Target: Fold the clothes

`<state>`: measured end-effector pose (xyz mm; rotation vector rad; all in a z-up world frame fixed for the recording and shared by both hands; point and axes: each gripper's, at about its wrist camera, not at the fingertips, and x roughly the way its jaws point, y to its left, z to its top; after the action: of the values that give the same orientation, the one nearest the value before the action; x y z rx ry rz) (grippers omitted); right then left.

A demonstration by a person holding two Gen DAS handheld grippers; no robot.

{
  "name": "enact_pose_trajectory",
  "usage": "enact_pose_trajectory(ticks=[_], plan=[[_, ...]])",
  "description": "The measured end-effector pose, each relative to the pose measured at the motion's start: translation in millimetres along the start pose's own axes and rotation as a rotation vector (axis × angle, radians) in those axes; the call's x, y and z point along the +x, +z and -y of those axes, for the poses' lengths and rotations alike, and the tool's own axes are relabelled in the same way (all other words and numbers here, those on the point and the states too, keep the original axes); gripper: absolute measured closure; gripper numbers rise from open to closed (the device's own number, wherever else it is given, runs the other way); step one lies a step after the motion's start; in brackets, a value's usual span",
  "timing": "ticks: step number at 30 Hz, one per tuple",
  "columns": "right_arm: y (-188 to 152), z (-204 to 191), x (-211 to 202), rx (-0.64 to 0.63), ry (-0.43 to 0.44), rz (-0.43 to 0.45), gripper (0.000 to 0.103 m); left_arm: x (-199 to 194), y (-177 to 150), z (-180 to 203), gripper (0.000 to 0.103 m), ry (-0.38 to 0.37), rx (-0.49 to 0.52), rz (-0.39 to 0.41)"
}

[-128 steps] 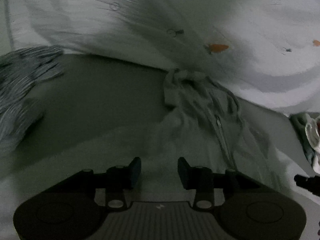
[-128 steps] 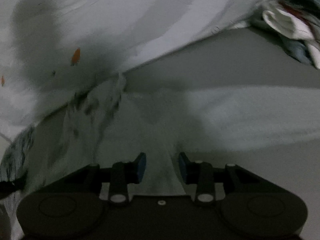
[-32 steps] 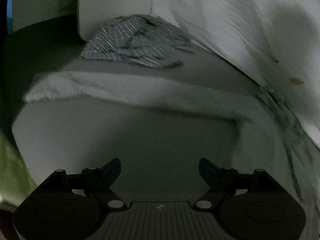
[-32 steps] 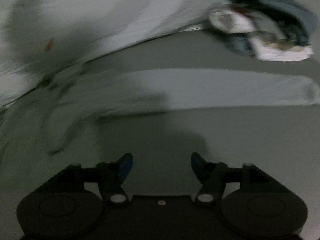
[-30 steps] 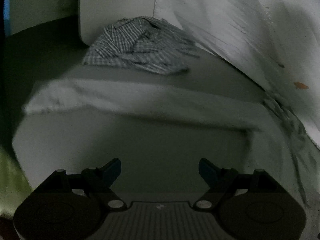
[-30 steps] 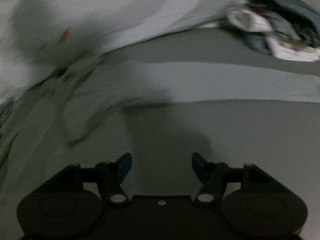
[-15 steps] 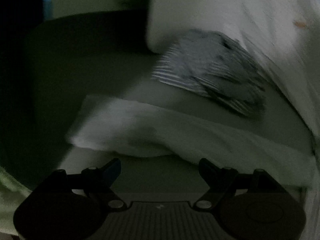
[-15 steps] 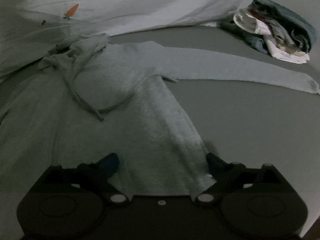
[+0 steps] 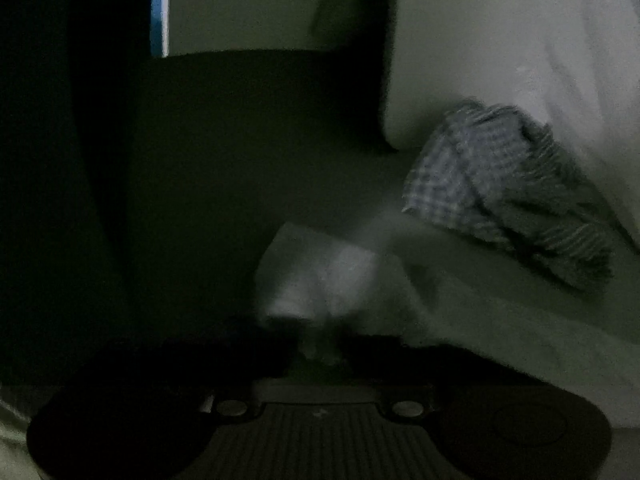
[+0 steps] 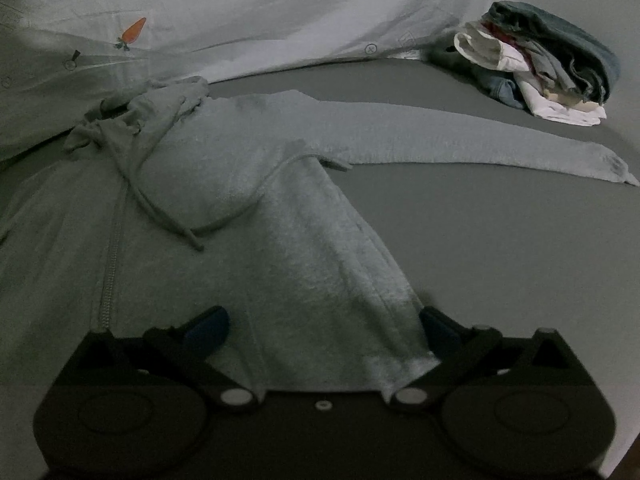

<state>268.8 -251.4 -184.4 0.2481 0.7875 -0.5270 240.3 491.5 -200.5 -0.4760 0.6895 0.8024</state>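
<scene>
Since the earlier frame, both grippers have travelled outward from the hoodie's middle. At the bed's (image 10: 500, 240) left edge, the left gripper (image 9: 320, 354) is closing its fingers on the pale sleeve cuff (image 9: 316, 280), probably to carry it inward; a checked shirt (image 9: 508, 184) lies near the pillow. The grey hoodie (image 10: 240, 220) lies flat, zipper up. At its right hem corner, the right gripper (image 10: 324, 330) is spreading its fingers wide, pinching nothing. A clothes pile (image 10: 552, 68) waits at the far right corner.
</scene>
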Motion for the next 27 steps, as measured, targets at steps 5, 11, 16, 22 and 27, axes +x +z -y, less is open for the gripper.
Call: enact_pose_trajectory(ticks=[5,11,16,22,27], plan=[[-3,1,0,-0.009,0.007,0.011,0.000,-53,21,15,0.093,0.012,0.148,0.223],[-8,1,-2,-0.012,0.009,0.048,0.000,-21,1,-3,0.093,0.074,0.135,0.018],[-10,1,-2,-0.011,0.012,0.060,0.000,-21,-11,-5,0.092,0.067,0.164,0.022],[-12,2,-3,-0.010,0.016,0.075,0.000,-48,9,8,0.094,-0.043,0.144,0.115],[-14,3,-4,-0.017,0.025,0.082,0.000,-80,11,49,0.095,-0.217,0.232,0.186]])
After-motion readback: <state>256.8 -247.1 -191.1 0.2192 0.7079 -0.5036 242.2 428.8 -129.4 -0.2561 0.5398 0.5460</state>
